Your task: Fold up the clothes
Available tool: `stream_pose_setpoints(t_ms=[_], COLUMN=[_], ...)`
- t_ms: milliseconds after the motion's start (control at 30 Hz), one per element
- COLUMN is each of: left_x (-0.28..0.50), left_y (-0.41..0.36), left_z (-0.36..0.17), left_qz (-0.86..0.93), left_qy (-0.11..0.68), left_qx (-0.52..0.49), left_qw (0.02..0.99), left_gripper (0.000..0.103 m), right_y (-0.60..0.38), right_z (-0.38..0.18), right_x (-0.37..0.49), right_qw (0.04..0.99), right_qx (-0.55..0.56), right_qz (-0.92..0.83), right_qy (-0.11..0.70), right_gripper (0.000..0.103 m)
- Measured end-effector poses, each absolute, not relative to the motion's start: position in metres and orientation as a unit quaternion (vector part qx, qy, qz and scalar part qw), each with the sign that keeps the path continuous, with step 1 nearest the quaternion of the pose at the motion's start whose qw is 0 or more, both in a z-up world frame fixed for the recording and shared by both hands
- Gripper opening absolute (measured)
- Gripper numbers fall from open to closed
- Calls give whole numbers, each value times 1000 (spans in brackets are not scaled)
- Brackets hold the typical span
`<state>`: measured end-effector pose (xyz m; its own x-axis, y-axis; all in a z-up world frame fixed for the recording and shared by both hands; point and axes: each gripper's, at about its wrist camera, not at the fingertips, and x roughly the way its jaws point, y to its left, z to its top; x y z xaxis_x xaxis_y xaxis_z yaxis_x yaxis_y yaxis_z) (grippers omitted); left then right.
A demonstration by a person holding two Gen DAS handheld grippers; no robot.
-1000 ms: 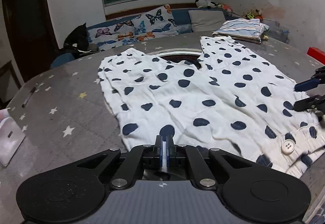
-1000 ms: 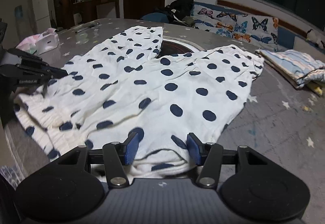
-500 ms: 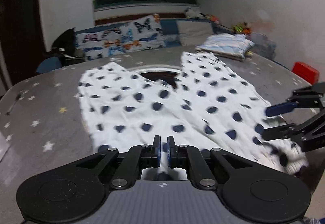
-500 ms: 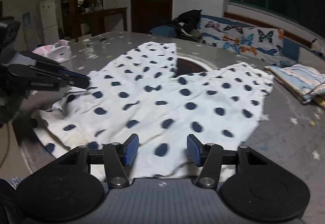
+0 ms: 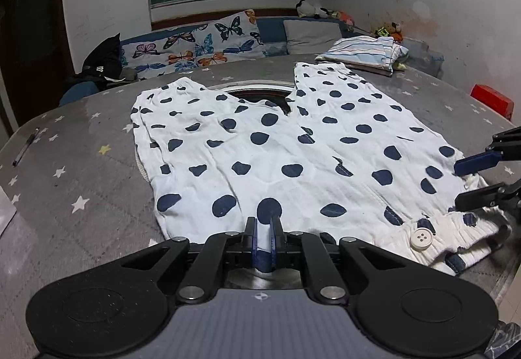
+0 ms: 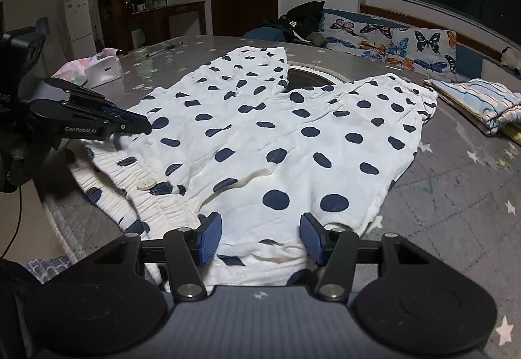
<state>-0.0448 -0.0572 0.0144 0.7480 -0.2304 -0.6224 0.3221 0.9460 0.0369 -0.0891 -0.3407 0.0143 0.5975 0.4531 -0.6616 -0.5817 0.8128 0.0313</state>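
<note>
The shorts (image 5: 293,163) lie flat on the worktop (image 5: 81,189). Left tongs (image 5: 263,225) pinch their near hem. Right tongs (image 6: 257,233) hover spread over the waistband corner.

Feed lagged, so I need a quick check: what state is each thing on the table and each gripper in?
Polka-dot shorts: spread flat, unfolded, waistband nearest.
Button: fastened at waistband.
Striped garment: folded, at far edge.
Left gripper: shut on the shorts' hem.
Right gripper: open, straddling the waistband edge.
</note>
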Motion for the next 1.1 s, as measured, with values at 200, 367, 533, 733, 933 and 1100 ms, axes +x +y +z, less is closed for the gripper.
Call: stream_pose_setpoints(t_ms=[200, 367, 533, 733, 933, 1100], left_x=[-47, -48, -49, -49, -48, -48], left_y=[-54, -52, -52, -51, -50, -51], left_z=[14, 14, 14, 14, 13, 13], left_qz=[-146, -143, -141, -139, -138, -136], left_qy=[322, 323, 323, 324, 324, 324], left_qx=[69, 66, 65, 64, 64, 65], left_qw=[933, 933, 934, 934, 934, 934], left_gripper=[11, 13, 14, 19, 21, 21], right_y=[-343, -344, -340, -345, -357, -355], right_z=[11, 20, 23, 10, 18, 30], right_x=[-88, -88, -77, -65, -71, -66], right_qw=[887, 891, 900, 897, 899, 906], right_qx=[-87, -87, -85, -83, -86, -76], right_qz=[291, 291, 288, 272, 264, 269], right_qy=[348, 336, 317, 337, 339, 318], right_gripper=[57, 57, 58, 58, 58, 59])
